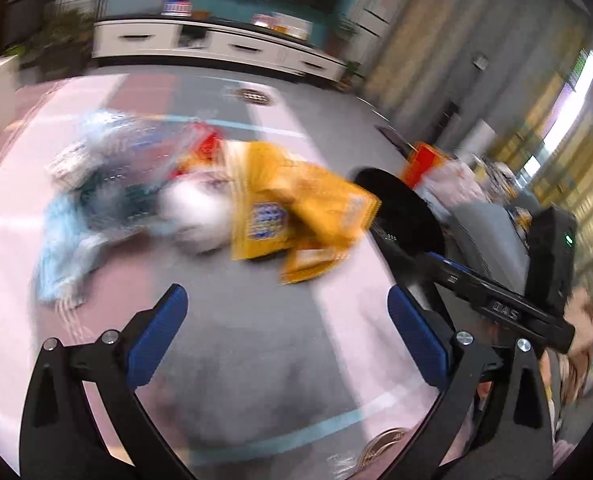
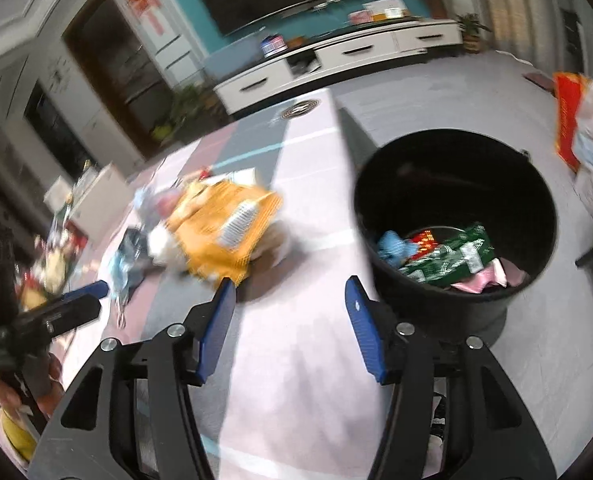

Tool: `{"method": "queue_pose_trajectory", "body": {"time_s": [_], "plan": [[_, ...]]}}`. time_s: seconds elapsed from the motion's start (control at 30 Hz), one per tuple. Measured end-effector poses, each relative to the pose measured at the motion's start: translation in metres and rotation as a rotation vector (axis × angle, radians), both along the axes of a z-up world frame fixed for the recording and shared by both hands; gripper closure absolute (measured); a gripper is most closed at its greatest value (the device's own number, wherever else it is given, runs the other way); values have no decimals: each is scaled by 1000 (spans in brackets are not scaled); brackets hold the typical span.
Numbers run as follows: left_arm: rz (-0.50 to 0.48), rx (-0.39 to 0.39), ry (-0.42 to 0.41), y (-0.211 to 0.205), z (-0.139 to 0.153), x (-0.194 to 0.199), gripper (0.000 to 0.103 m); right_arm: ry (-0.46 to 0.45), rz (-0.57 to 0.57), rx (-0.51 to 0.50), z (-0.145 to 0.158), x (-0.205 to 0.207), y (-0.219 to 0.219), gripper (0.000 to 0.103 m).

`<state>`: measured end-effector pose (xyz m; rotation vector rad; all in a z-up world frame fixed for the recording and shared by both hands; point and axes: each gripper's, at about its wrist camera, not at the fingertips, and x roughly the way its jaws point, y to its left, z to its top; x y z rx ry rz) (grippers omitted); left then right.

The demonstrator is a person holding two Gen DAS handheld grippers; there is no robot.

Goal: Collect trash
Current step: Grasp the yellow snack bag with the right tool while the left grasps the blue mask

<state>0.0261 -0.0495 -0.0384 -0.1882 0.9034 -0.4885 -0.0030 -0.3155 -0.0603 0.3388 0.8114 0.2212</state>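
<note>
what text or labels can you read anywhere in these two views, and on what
"DAS": on the black body of the right gripper, seen from the left wrist.
Yellow snack bag: blue emblem, too blurred to read.
Green wrapper in the black bin: white print, too small.
Red wall posters: unreadable.

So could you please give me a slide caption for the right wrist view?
Open right gripper above mat, between yellow wrapper pile and partly filled black bin.

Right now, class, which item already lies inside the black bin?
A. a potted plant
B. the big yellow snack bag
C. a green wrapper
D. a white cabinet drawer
C: the green wrapper lies at the bottom of the black bin, while the yellow snack bag is outside it on the floor.
</note>
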Motion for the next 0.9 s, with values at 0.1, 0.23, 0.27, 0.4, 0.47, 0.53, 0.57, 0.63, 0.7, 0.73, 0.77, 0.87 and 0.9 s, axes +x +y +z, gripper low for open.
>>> {"method": "queue_pose_trajectory", "body": {"time_s": [0.1,0.23,0.27,0.4,0.47,0.53,0.57,0.63,0.7,0.73,0.77,0.87,0.9], "plan": [[154,6,-26,49,-2,-6,3,-2,47,-51,2,5,26,47],[229,-91,-34,89,-7,-8,3,-31,77,-143,8,11,52,47],[237,-94,-37,94,-9,-8,3,-42,87,-167,9,13,57,47],[173,-61,-66,103,-21,-14,3,-95,136,-311,13,25,85,47],[157,-44,0,106,-28,-7,3,-108,151,-361,11,30,94,47],[213,-57,30,118,-34,-1,3,-112,160,-407,9,39,101,47],[250,-53,28,122,-35,2,3,-116,163,-425,8,43,104,47],[306,-10,13,125,-36,11,3,-124,172,-459,5,51,111,47],[311,41,-5,122,-39,19,3,-132,185,-486,3,57,116,47],[301,66,-14,118,-40,25,3,-138,191,-498,2,59,117,47],[299,85,-22,117,-41,29,3,-142,195,-513,1,61,119,47],[305,140,-35,113,-43,45,3,-155,209,-546,-2,69,121,47],[308,147,-31,114,-45,48,3,-152,212,-551,-3,71,121,47]]}}
